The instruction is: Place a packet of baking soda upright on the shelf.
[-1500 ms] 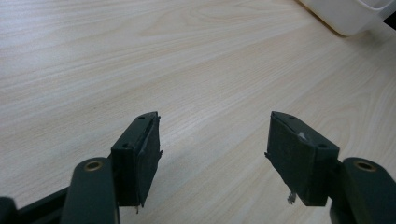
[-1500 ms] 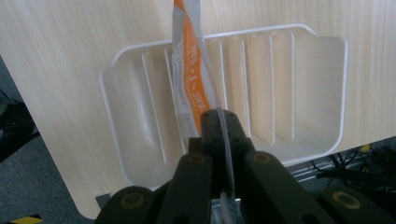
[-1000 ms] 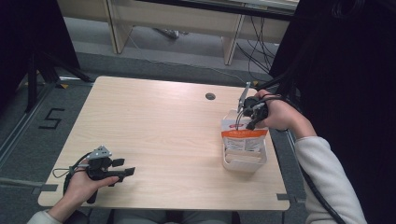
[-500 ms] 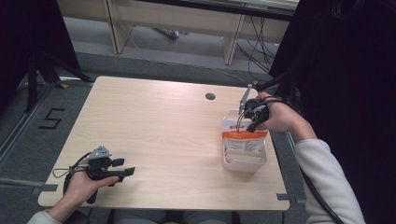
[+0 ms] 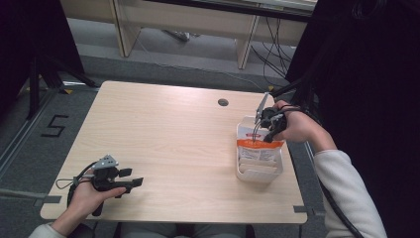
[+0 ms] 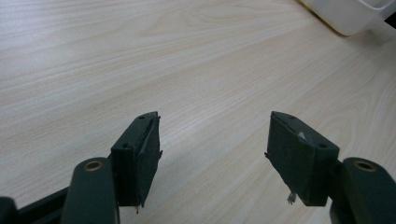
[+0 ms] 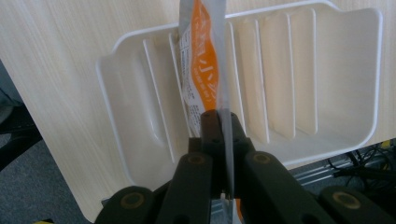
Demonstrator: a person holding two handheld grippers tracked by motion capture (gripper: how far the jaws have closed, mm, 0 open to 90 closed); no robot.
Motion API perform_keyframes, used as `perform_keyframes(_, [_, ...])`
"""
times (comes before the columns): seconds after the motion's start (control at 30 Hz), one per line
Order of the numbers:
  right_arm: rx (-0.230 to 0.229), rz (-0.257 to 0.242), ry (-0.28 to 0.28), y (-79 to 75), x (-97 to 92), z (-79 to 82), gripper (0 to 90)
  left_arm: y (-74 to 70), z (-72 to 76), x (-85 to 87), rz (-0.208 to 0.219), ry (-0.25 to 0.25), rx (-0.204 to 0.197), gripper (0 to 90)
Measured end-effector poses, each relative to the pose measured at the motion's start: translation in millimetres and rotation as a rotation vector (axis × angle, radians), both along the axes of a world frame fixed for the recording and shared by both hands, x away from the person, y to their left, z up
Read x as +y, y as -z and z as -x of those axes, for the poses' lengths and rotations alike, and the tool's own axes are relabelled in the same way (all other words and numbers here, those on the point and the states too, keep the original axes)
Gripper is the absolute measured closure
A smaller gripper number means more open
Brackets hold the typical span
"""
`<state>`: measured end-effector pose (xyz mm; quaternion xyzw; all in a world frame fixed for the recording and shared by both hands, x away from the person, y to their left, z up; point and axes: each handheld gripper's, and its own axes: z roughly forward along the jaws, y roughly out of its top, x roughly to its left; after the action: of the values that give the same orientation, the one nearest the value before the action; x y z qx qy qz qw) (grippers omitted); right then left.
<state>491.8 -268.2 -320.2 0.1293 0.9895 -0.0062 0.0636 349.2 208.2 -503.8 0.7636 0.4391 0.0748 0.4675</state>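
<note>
Near the front left corner of the counter (image 5: 163, 129), the left hand-held gripper (image 5: 130, 178) rests low over the wood in the person's left hand (image 5: 86, 196). Its 2 jaws point toward the right side of the counter and stand wide apart; in the left gripper view only bare wood grain lies between the pads (image 6: 140, 158).

Toward the right edge, about midway between front and back, sits a white plastic rack (image 5: 260, 171) with upright dividers that split it into several slots. Its long side runs from front to back.

Above the rack's far end, the right hand-held gripper (image 5: 262, 135) points down, held in the person's right hand (image 5: 294, 126). Its 2 jaws are closed tight on the top edge of a flat orange-and-white pouch (image 5: 257, 148). In the right gripper view the pouch (image 7: 205, 70) appears edge-on, a thin sheet hanging straight down from the jaws with its long axis vertical. Its lower end dips between 2 dividers of the rack (image 7: 327, 70), in a slot toward 1 end. Whether its bottom touches the rack's floor cannot be told.
</note>
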Motion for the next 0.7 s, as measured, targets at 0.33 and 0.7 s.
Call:
perform_keyframes(0.33, [0.007, -0.007, -0.014, 6.3, -5.3, -1.9, 90.0, 0.0, 0.0, -0.2, 0.001, 0.000, 0.000, 34.0])
perform_keyframes(0.7, [0.008, 0.002, 0.002, 9.0, -8.3, -2.2, 90.0, -0.3, 0.3, 0.0, -0.002, 0.001, -0.002, 33.9])
